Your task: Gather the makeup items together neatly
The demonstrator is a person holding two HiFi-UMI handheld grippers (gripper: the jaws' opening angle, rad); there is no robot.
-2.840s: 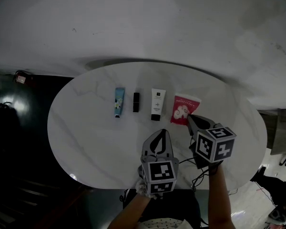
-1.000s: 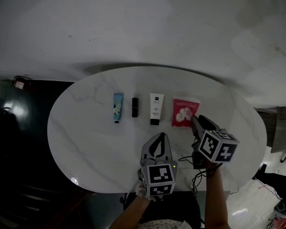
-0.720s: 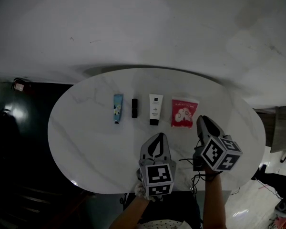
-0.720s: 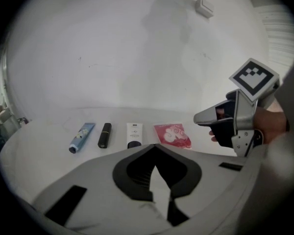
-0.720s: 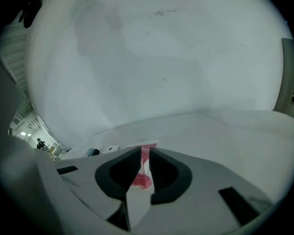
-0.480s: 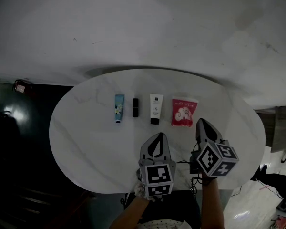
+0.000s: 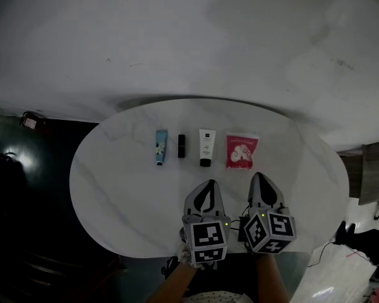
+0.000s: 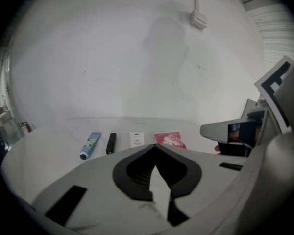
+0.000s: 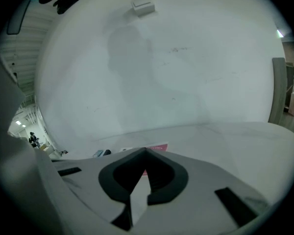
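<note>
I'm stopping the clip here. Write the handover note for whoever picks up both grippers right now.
Left hand-held gripper: shut, empty, over the near side of the white table.
Right hand-held gripper: shut, empty, beside the left one.
Things: blue tube, black lipstick, white tube and red packet lie side by side in one row on the table, not touching.
Done: the items look gathered and lined up.
Left: likely nothing, unless a tighter row is wanted.
</note>
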